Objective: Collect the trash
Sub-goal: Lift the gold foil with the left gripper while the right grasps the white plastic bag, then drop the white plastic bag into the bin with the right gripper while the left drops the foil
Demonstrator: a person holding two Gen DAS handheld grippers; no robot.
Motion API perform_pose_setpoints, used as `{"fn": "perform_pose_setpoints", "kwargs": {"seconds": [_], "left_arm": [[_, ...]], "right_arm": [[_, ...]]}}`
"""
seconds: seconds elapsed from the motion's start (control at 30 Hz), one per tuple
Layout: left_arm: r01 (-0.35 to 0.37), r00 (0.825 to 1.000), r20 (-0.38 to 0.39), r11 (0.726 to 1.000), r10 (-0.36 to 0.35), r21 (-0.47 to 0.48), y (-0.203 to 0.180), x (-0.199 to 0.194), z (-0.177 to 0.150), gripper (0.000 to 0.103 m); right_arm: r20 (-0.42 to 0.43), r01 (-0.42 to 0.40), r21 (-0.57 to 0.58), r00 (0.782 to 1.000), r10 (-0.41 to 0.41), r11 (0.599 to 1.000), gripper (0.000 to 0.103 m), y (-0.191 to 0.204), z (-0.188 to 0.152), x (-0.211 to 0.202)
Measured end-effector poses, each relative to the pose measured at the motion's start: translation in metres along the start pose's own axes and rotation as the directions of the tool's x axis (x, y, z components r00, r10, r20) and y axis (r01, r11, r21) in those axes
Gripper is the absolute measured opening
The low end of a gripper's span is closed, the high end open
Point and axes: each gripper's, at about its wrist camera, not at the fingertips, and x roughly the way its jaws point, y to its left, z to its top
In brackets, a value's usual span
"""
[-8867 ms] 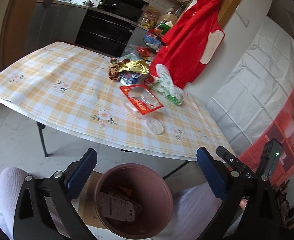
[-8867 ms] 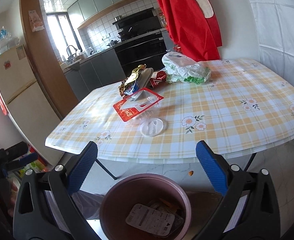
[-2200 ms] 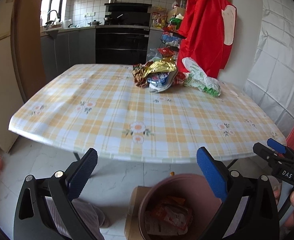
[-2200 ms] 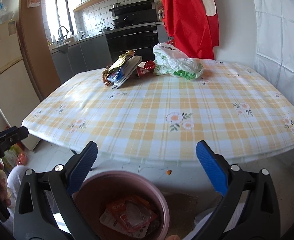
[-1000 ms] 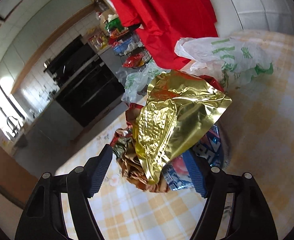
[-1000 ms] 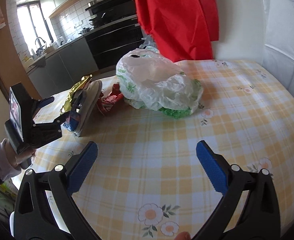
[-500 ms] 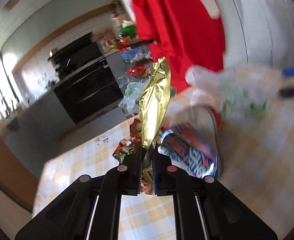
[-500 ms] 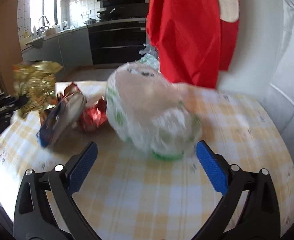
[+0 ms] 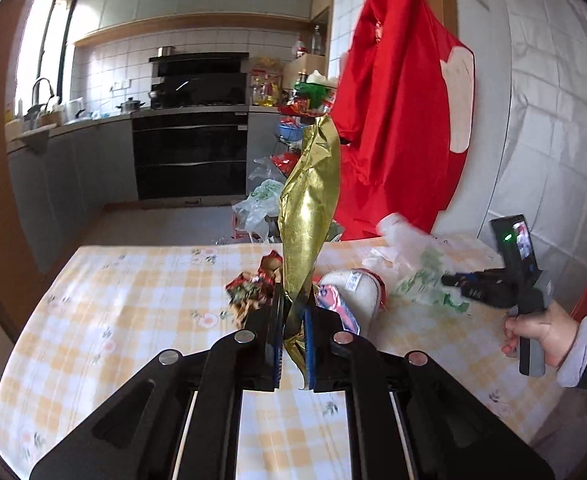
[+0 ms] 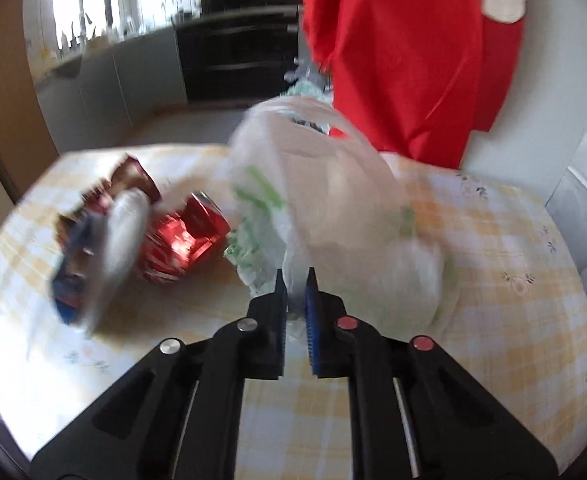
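Note:
My left gripper (image 9: 293,300) is shut on the lower end of a gold foil wrapper (image 9: 311,208), which stands upright above the checked table (image 9: 133,300). Below it lie a crumpled red-brown wrapper (image 9: 249,286) and a white and red packet (image 9: 353,292). A white plastic bag (image 10: 333,184) with green print sits at the table's far side. My right gripper (image 10: 294,276) is closing its jaws on a fold of this bag, and the pads pinch it. In the left wrist view a hand holds the right gripper (image 9: 449,280) at the bag (image 9: 413,248). A red foil wrapper (image 10: 181,240) lies left of the bag.
A red garment (image 9: 405,120) hangs on the wall behind the table. Plastic bags (image 9: 259,204) and a stocked rack stand on the floor beyond the far edge. A blue and white packet (image 10: 93,252) lies at the left of the pile. The right wrist view is blurred.
My left gripper shut on the gold wrapper, rolled and lifted it off the pile. My right gripper moved in to the white bag and went from wide open to pinching it.

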Motion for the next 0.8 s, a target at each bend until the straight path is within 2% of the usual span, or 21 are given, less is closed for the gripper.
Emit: {"fn": "perform_pose_setpoints", "kwargs": {"seconds": [0.17, 0.4, 0.63, 0.8], "left_arm": [[-0.011, 1.000, 0.003, 0.998, 0.011, -0.056, 0.006, -0.040, -0.011, 0.009], [-0.013, 1.000, 0.022, 0.992, 0.016, -0.128, -0.001, -0.094, -0.028, 0.009], [-0.005, 0.999, 0.045, 0.984, 0.013, -0.176, -0.013, -0.151, -0.048, 0.009], [-0.003, 0.999, 0.048, 0.983, 0.012, -0.183, -0.020, -0.183, -0.063, 0.009]], "right_arm": [[0.112, -0.039, 0.030, 0.993, 0.035, 0.999, 0.010, -0.003, -0.001, -0.067], [0.228, -0.120, 0.002, 0.967, 0.117, 0.993, 0.009, 0.012, -0.005, -0.160], [0.285, -0.197, -0.063, 0.936, 0.207, 0.978, 0.009, 0.039, -0.034, -0.237], [0.297, -0.230, -0.102, 0.921, 0.250, 0.968, 0.009, 0.059, -0.064, -0.272]]}}
